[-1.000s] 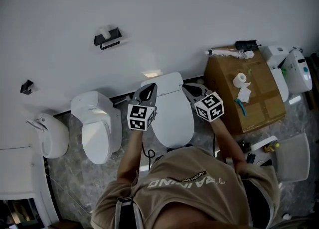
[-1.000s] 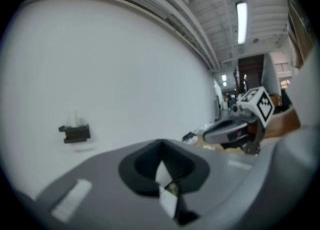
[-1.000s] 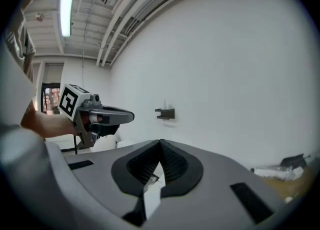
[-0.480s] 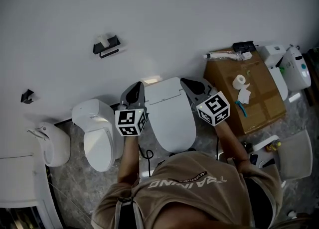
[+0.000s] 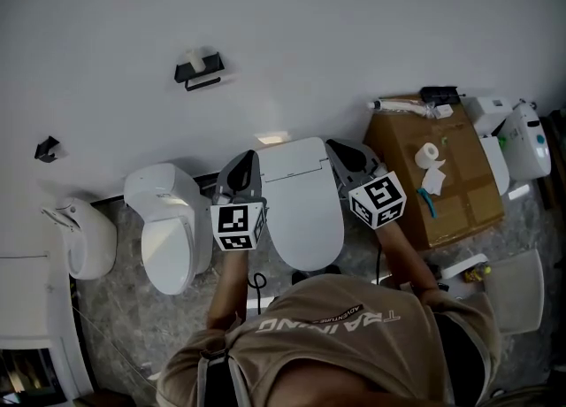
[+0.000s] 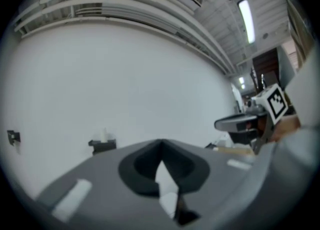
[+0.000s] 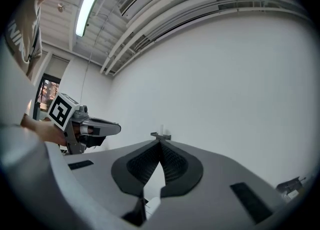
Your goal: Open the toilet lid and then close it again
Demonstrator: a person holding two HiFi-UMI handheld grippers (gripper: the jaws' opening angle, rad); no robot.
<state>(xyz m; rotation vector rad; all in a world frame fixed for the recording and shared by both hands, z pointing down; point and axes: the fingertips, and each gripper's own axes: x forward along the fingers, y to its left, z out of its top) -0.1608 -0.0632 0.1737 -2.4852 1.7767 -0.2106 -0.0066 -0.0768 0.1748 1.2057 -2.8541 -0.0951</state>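
Observation:
The white toilet (image 5: 302,211) stands against the wall with its lid down, in the middle of the head view. My left gripper (image 5: 248,157) hangs above its left side and my right gripper (image 5: 333,146) above its right side. Both point level at the wall, shut and holding nothing. In the left gripper view the shut left gripper (image 6: 161,144) faces bare wall, with the right gripper (image 6: 248,122) off to the side. In the right gripper view the shut right gripper (image 7: 160,142) also faces the wall, with the left gripper (image 7: 82,127) at the left. The toilet is outside both gripper views.
A second white toilet (image 5: 166,224) and a smaller white fixture (image 5: 87,241) stand to the left. A black paper holder (image 5: 201,70) hangs on the wall. At the right a cardboard box (image 5: 455,188) carries a paper roll (image 5: 429,154), with white appliances (image 5: 522,135) beyond it.
Both grippers have risen in front of the wall. The left one has shifted left, off the lid's edge. Both stay shut.

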